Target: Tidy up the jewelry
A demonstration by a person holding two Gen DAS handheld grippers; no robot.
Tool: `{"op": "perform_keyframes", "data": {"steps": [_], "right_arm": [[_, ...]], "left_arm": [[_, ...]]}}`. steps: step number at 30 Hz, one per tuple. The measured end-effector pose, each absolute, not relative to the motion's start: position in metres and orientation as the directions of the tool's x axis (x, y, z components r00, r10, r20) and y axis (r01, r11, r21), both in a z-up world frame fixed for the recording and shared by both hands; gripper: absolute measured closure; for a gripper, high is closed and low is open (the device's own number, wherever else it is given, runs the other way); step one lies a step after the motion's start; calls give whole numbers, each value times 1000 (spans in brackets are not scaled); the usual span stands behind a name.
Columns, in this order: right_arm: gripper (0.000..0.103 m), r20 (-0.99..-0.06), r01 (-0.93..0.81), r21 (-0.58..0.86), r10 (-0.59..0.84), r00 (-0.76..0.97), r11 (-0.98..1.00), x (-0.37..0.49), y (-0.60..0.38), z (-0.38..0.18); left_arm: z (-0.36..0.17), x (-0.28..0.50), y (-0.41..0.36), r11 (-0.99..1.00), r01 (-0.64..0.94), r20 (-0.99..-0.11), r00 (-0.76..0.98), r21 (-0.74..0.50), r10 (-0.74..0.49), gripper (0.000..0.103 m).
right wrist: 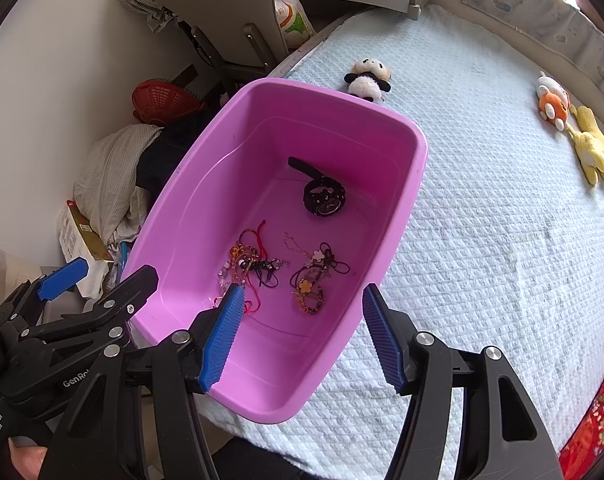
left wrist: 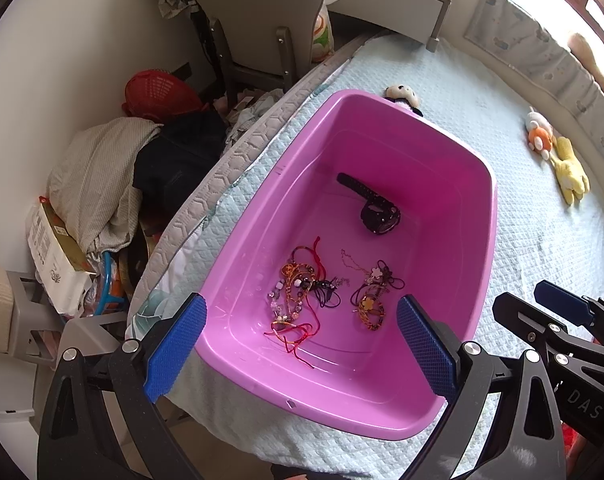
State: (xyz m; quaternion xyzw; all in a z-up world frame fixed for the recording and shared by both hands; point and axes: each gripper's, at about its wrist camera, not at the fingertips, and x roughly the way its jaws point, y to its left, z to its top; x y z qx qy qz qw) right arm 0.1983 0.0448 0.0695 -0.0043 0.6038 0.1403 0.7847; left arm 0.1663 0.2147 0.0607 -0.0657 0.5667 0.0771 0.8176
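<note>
On the bed (right wrist: 481, 208), near its edge, stands a pink plastic tub (left wrist: 473, 216). Inside it lie a black watch (left wrist: 377, 212) toward the far end and two tangles of jewelry nearer — a red-cord bracelet bundle (left wrist: 298, 300) and, just beside it, a flower-charm bracelet bundle (left wrist: 371, 296). The left hand-held gripper (left wrist: 302, 344) hovers above the tub with its blue pads wide apart, holding nothing. The right hand-held gripper (right wrist: 303, 332) is also apart and empty over the tub's near end. A panda toy (right wrist: 367, 78) lies behind the tub.
</note>
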Motion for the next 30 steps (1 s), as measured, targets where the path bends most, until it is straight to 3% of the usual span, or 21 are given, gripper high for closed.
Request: {"op": "perform_keyframes", "data": {"steps": [30], "right_arm": [[44,-950,-225,165,216,224,960,196,45,65]], "left_arm": [[54,167,217,977,-212,-938,340,-6,68,9]]}}
